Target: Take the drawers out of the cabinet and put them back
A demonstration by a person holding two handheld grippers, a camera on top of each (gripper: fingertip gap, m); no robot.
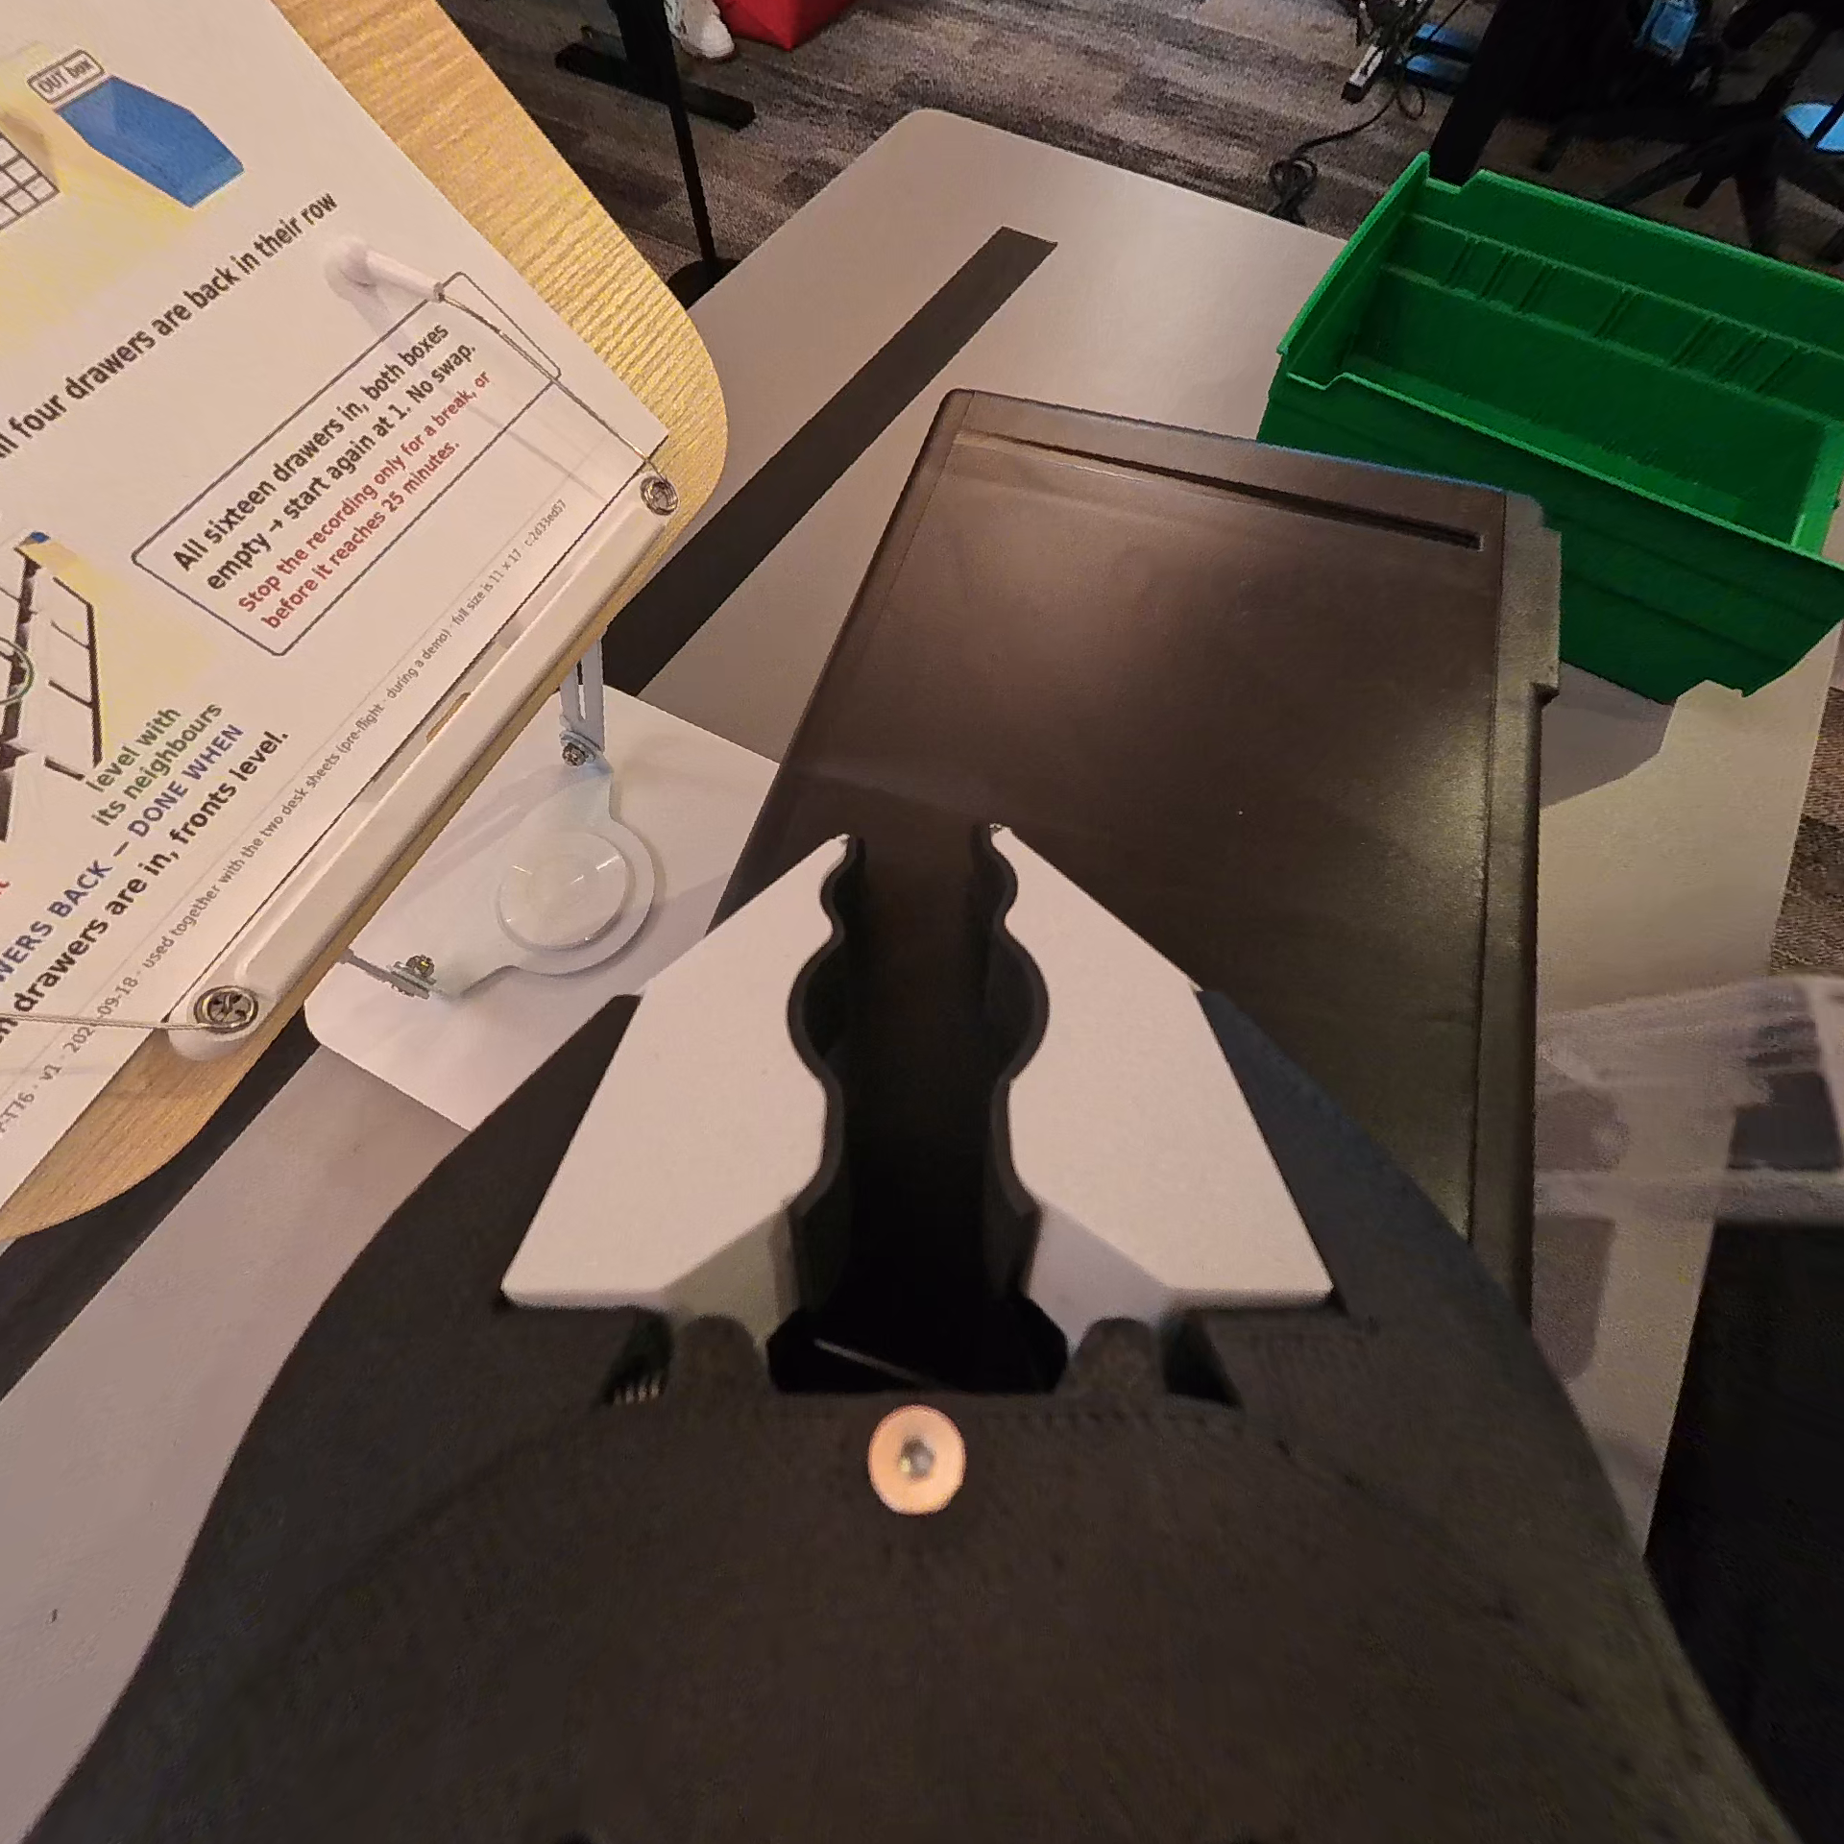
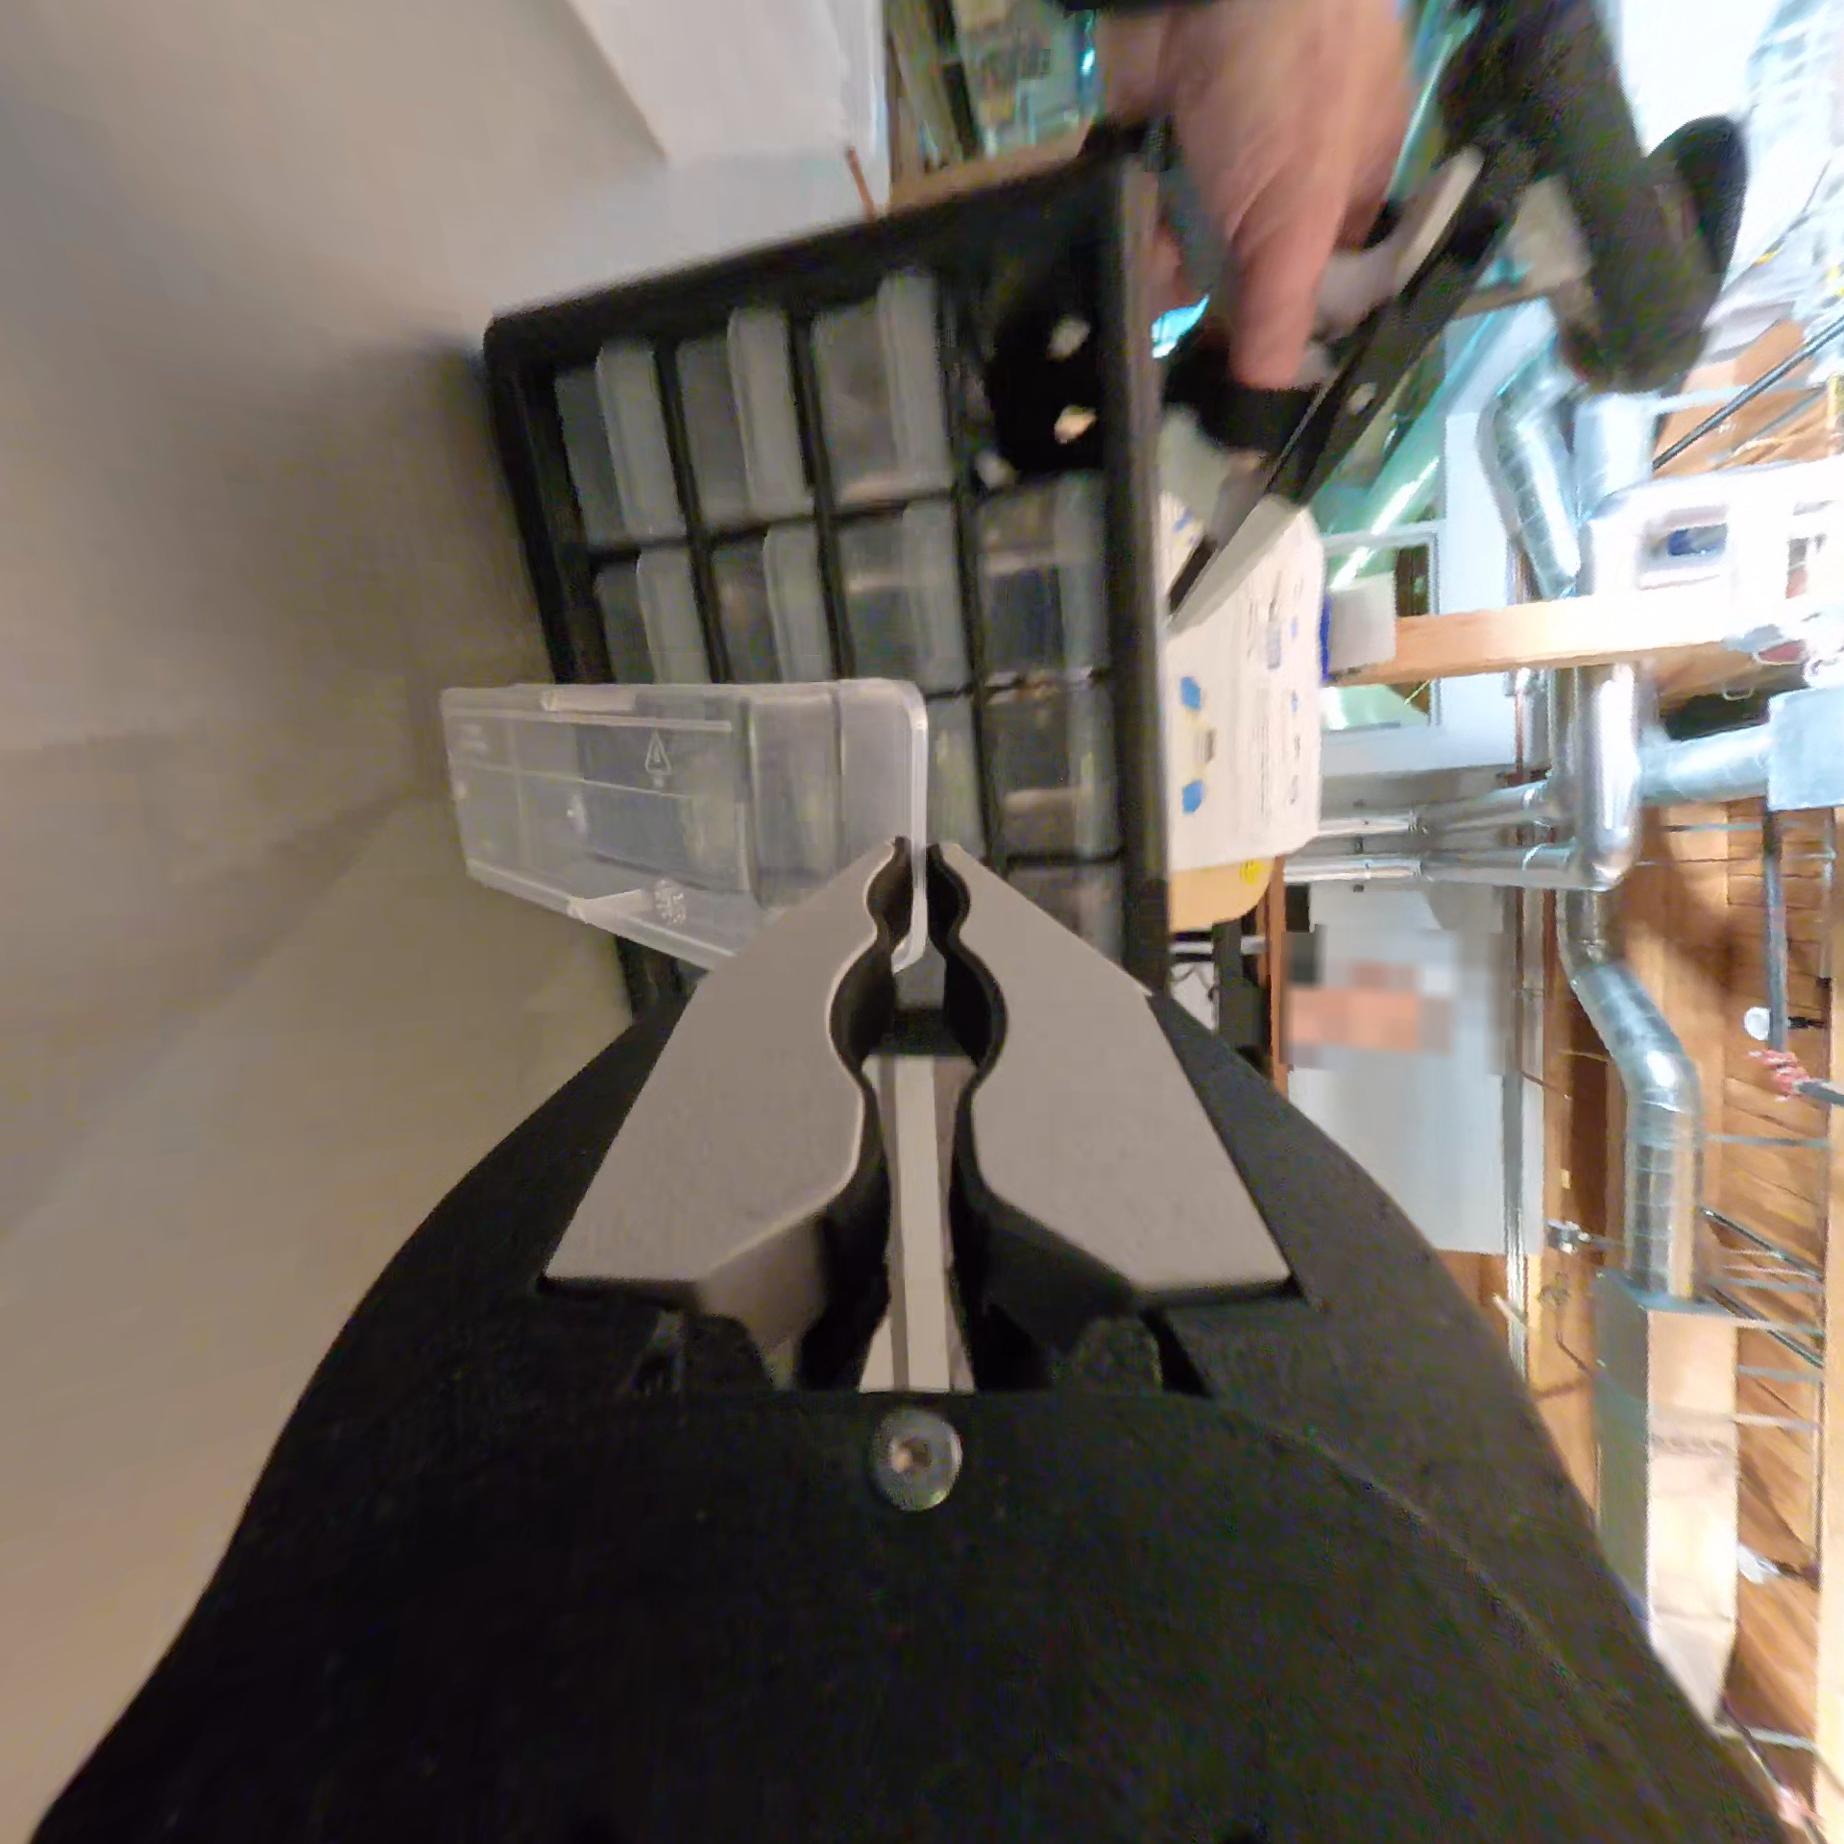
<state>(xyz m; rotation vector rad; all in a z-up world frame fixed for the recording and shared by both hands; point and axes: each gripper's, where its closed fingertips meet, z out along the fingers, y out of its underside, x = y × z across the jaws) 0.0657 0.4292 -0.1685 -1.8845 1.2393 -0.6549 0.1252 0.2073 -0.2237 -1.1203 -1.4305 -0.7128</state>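
Note:
The black cabinet (image 1: 1197, 649) fills the middle of the left wrist view, seen from above. My left gripper (image 1: 918, 838) hovers at the near part of its top with the fingers apart and nothing visible between them. In the right wrist view the cabinet (image 2: 1138, 599) shows its grid of clear drawers. One clear drawer (image 2: 679, 798) sticks well out of its slot. My right gripper (image 2: 916, 848) is shut on this drawer's thin front lip. The left gripper (image 2: 1227, 409), held by a hand (image 2: 1277, 150), sits against the cabinet's top edge.
A green bin (image 1: 1597, 399) stands behind the cabinet at the right. An instruction sheet on a wooden stand (image 1: 299, 449) is at the left, with its white base (image 1: 559, 898) beside the cabinet. A dark strip (image 1: 848, 449) crosses the grey table.

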